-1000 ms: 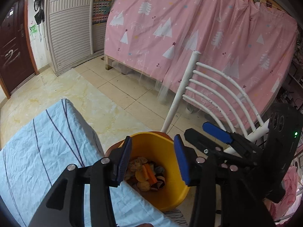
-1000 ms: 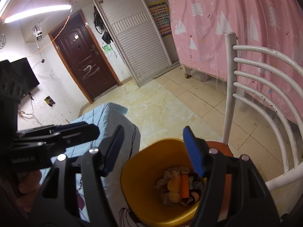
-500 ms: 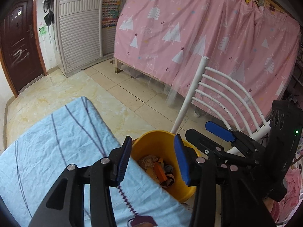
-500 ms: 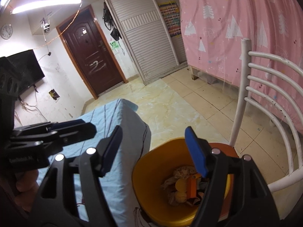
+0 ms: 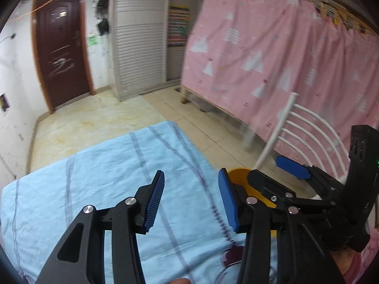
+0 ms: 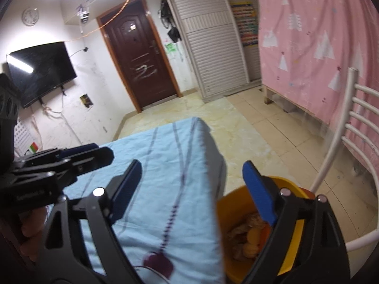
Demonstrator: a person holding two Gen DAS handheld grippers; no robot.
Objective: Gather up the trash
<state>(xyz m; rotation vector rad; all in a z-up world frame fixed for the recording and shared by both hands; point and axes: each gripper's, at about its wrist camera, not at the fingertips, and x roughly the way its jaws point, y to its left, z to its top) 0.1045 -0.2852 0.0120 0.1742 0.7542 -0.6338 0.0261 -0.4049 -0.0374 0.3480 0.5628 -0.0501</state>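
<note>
A yellow bin [image 6: 222, 210] stands on a white chair beside the table, with orange peels and crumpled trash [image 6: 248, 234] inside. In the right wrist view my right gripper [image 6: 193, 189] straddles the table corner and the bin's near rim. Its jaws are opening and nothing is between them. My left gripper [image 5: 191, 201] hovers over the light blue tablecloth [image 5: 106, 177], open with a moderate gap and empty. Only a sliver of the bin [image 5: 239, 174] shows past its right finger. Each gripper appears in the other's view: the right gripper [image 5: 277, 175] and the left gripper [image 6: 78, 156].
The white slatted chair back [image 6: 331, 161] rises right of the bin. A pink curtain [image 5: 272, 59] hangs over a bed frame behind it. Tiled floor [image 6: 248, 123] leads to a brown door [image 6: 142, 59] and a louvered wardrobe [image 6: 208, 47]. A TV [image 6: 40, 71] is on the left wall.
Both views have swung left, from the bin to the tablecloth. The bin has slid to the right edge of each view. The right jaws have spread wider; the left gap is the same.
</note>
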